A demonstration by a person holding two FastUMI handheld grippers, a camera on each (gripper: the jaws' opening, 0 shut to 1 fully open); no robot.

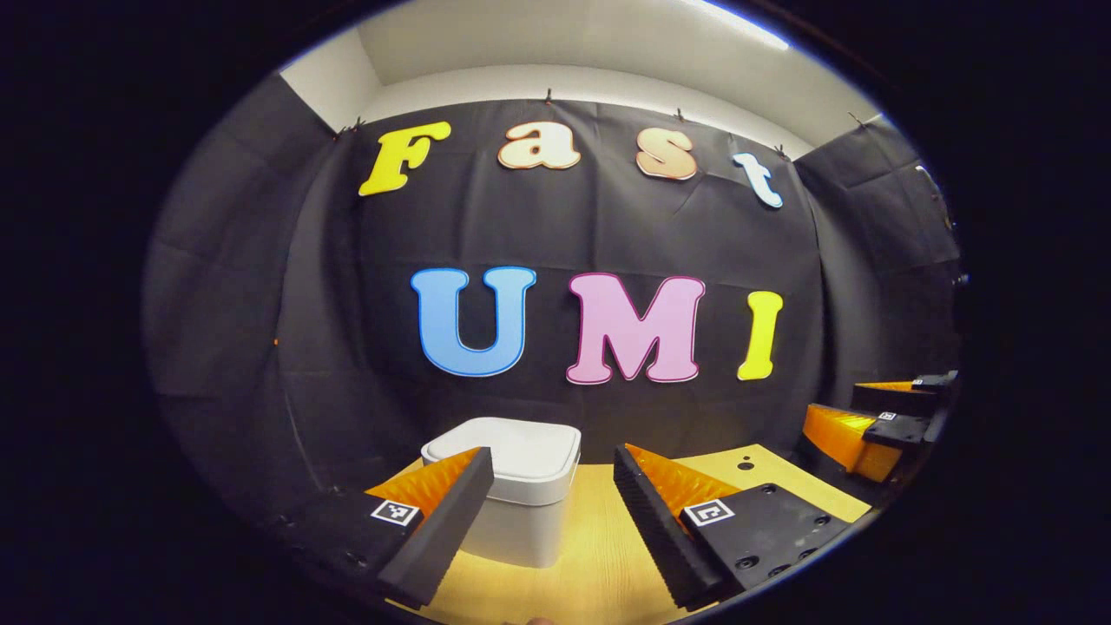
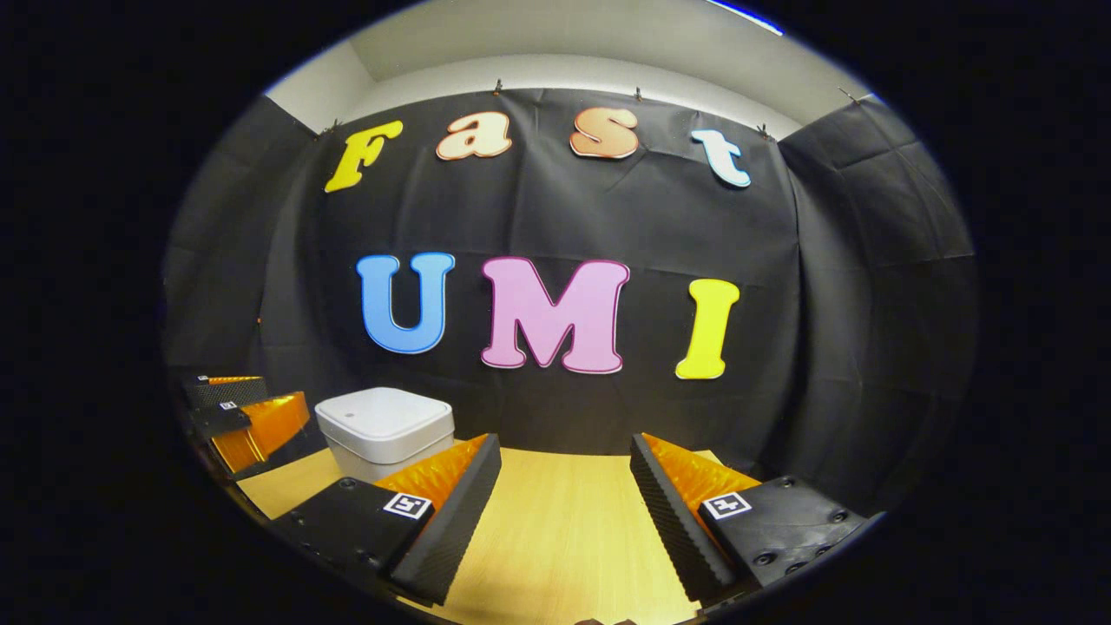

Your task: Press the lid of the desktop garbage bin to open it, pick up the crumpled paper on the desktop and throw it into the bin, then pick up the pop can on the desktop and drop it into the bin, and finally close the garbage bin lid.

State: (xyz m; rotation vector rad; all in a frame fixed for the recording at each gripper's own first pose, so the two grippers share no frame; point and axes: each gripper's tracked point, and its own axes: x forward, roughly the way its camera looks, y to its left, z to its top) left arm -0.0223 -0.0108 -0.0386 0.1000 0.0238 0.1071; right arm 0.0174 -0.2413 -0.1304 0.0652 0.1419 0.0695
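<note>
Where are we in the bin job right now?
Can't tell start from finish: the bin stands on the desktop with its lid down. Left gripper and right gripper are open, holding nothing. I can't confirm the paper and can steps.

I'm working in a staged recording booth, not a lived-in home: black cloth [image 2: 851,286] hangs clipped along its top edge as walls on three sides, with plain pale wall [image 1: 608,87] and ceiling above it. A bare light-wood surface [image 2: 564,529] stands against the cloth, carrying a small white bin [image 1: 521,486].
</note>
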